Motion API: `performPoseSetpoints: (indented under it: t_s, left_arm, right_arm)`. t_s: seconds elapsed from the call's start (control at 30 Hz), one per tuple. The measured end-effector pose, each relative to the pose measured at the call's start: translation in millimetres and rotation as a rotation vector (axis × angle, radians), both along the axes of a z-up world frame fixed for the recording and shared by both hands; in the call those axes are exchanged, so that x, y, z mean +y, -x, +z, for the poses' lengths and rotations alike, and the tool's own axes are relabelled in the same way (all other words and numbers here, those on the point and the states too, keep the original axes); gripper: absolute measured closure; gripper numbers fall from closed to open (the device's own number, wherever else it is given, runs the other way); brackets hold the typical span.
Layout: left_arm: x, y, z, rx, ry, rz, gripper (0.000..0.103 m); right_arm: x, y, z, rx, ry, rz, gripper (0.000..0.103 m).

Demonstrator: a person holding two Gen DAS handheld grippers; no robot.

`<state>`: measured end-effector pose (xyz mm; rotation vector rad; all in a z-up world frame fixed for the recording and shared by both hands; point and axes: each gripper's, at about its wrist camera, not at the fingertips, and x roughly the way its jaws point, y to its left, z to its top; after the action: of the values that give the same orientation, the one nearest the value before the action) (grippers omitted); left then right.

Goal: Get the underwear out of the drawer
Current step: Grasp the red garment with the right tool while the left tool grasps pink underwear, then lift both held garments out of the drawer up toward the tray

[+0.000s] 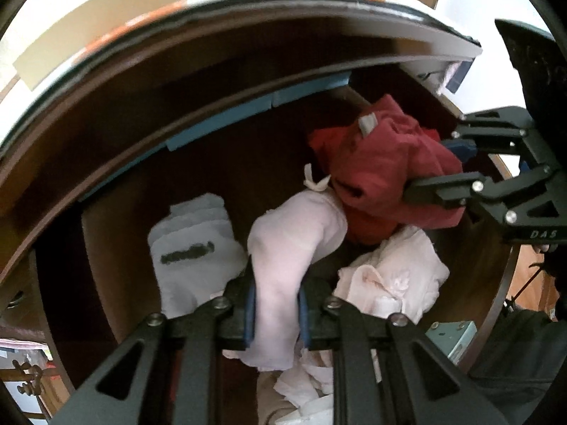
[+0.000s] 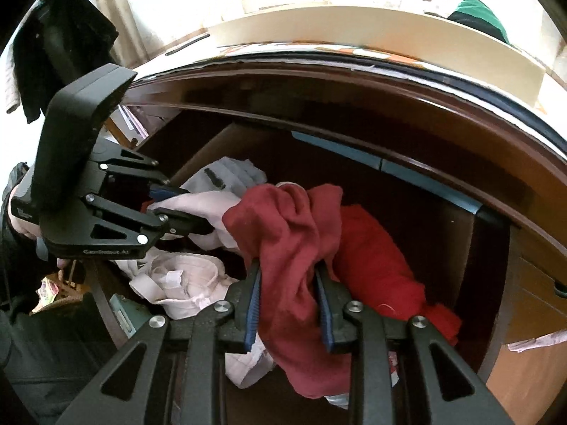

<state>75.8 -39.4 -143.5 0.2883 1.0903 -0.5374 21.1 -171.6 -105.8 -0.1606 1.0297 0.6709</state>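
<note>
Holding two garments over the open wooden drawer [image 1: 106, 248], I have my left tool [image 1: 274, 304] clamped on a pale pink piece of underwear [image 1: 290, 248] and my right tool [image 2: 288, 301] clamped on a dark red piece [image 2: 287, 233]. Both hang lifted above the drawer's contents. Below lie a folded white cloth [image 1: 191, 244] at the left, crumpled pink garments [image 1: 393, 276], and a brighter red garment [image 2: 375, 258] at the right.

Desk edge [image 2: 389, 81] overhanging drawer [image 1: 106, 255], folded white cloth [image 1: 191, 248] left, bare floor behind
</note>
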Motion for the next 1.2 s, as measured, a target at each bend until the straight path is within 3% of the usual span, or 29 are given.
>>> performPoseSetpoints:
  t_s: [0.5,0.7,1.2]
  left_arm:
    - [36.8,5.1,20.4,-0.101,0.149,0.065,0.087]
    - [63.4,17.9,32.6,-0.142,0.162,0.071,0.087]
    - [67.0,27.0,36.5,-0.249,0.185,0.083,0.087]
  right_arm:
    - [-18.7,9.6,15.6,-0.084,-0.083,-0.036,0.074]
    - [-22.0,15.1,19.6,-0.115,-0.094,-0.035,0.074]
    - [-33.1,22.6,26.0,-0.165,-0.142,-0.042,0.075]
